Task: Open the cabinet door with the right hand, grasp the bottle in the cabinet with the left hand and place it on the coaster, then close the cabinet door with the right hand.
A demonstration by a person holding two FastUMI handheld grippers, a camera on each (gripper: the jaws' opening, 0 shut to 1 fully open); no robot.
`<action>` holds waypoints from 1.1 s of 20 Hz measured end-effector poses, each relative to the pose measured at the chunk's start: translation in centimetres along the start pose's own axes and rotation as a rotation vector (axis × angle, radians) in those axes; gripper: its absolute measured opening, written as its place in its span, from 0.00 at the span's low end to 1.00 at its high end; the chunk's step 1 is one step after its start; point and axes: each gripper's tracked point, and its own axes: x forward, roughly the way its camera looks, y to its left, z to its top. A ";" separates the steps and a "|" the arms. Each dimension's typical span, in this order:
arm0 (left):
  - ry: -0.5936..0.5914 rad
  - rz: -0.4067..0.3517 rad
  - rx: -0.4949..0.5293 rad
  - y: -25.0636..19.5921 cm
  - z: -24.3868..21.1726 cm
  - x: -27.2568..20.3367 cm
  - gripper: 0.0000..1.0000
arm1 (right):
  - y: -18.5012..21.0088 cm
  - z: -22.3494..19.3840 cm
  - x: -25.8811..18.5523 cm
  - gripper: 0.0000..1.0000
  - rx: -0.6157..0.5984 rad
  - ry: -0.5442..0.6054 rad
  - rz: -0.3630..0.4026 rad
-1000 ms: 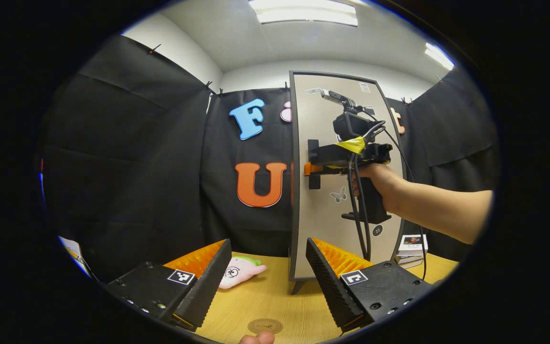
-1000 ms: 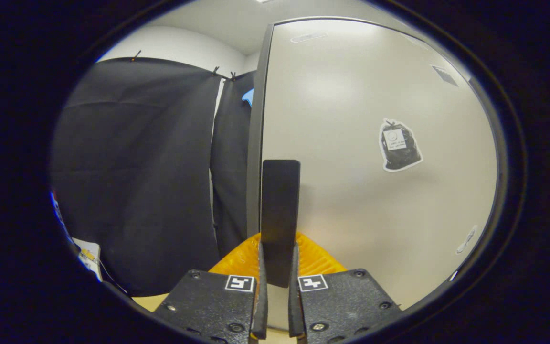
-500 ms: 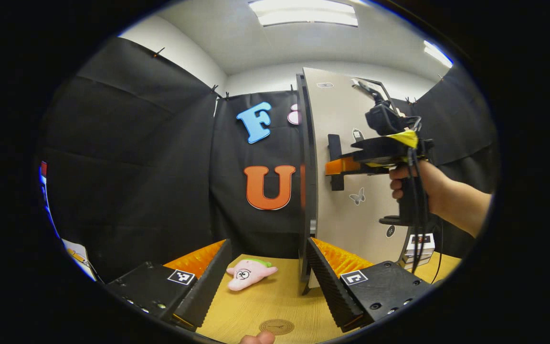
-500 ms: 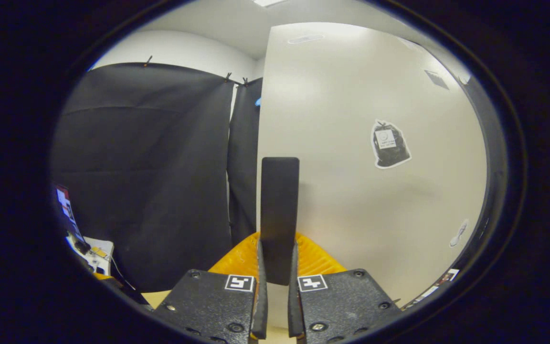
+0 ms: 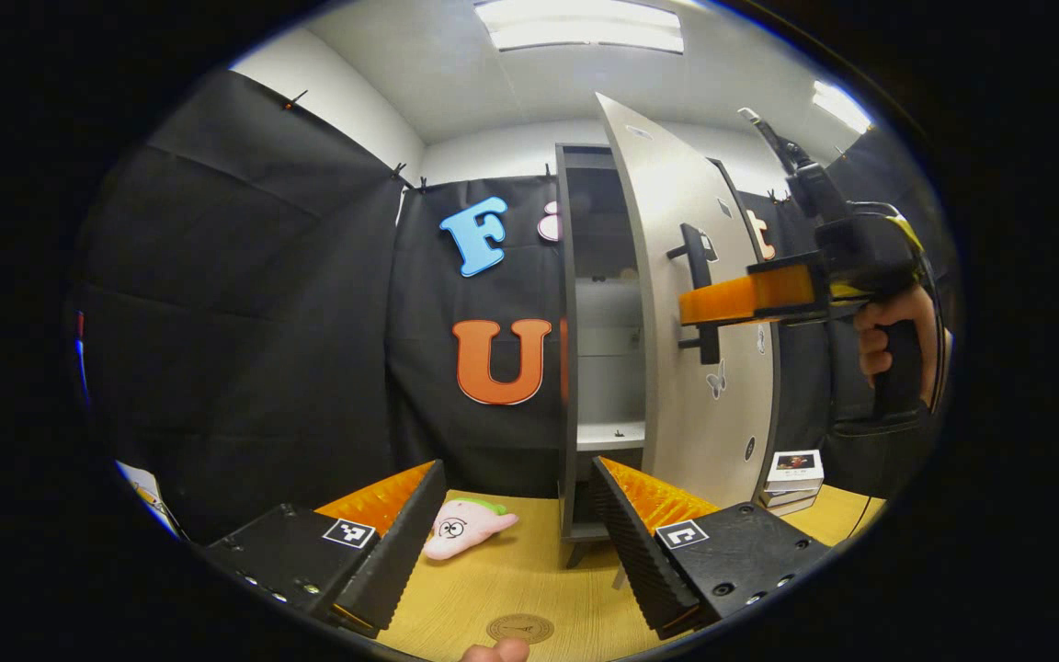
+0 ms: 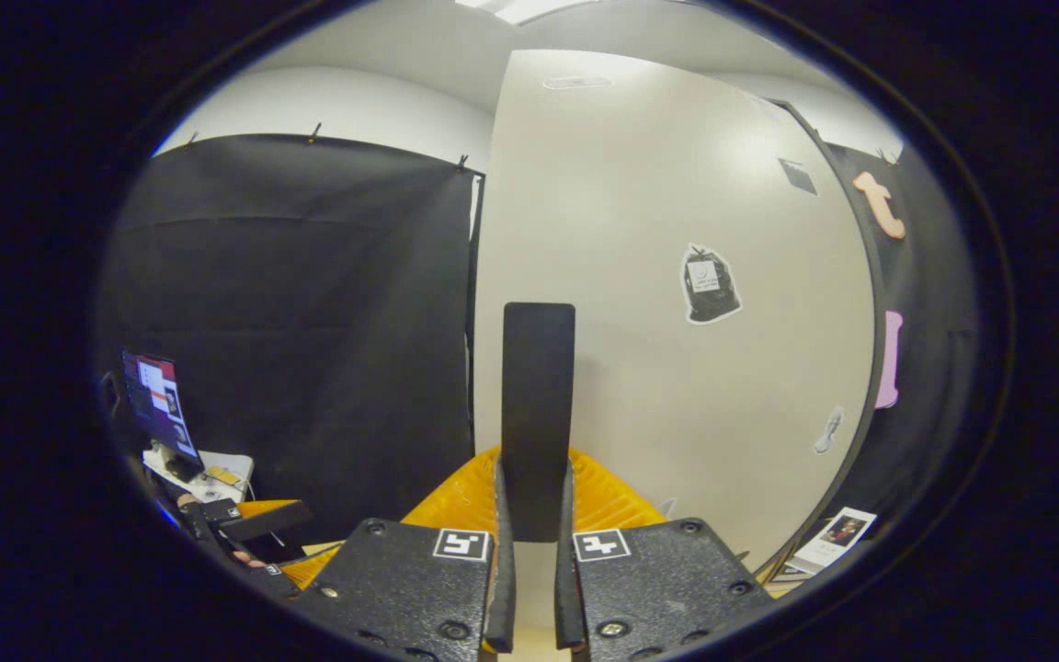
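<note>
The tall grey cabinet (image 5: 575, 368) stands at the back of the wooden table, its pale door (image 5: 677, 368) swung partly outward. Dim shelves (image 5: 610, 432) show inside. My right gripper (image 5: 690, 308), held by a hand (image 5: 897, 322), is shut on the door's black handle (image 5: 700, 294). In the right gripper view that handle (image 6: 539, 405) stands upright between my right gripper's (image 6: 534, 515) closed jaws, against the door (image 6: 677, 368). My left gripper (image 5: 516, 515) hangs open and empty above the table, just before the round coaster (image 5: 519, 628).
A pink plush toy (image 5: 461, 526) lies left of the cabinet's foot. A small stack of books (image 5: 793, 478) sits to the door's right. A monitor (image 6: 154, 395) glows beyond the booth at the left, above the left gripper (image 6: 254, 526). The wooden table (image 5: 493, 579) lies below.
The right gripper has pulled the handle outward and the door has swung from shut to partly open, exposing the shelves. The left gripper has stayed open in about the same place.
</note>
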 end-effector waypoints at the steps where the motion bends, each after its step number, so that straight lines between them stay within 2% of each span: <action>1: 0.002 -0.006 -0.001 -0.6 0.0 -0.8 0.95 | -0.1 0.0 -0.4 0.20 -0.003 0.000 -0.001; 9: 0.004 -0.072 -0.004 -3.7 0.3 -0.8 0.95 | -1.3 -0.2 -2.4 0.20 0.014 -0.017 -0.065; 17: 0.004 -0.158 -0.014 -8.3 0.6 -1.7 0.95 | -3.5 -0.1 -3.9 0.20 0.015 -0.026 -0.209; 22: 0.004 -0.199 -0.010 -9.9 0.5 -1.9 0.95 | -6.1 -0.3 -5.2 0.19 -0.025 -0.019 -0.331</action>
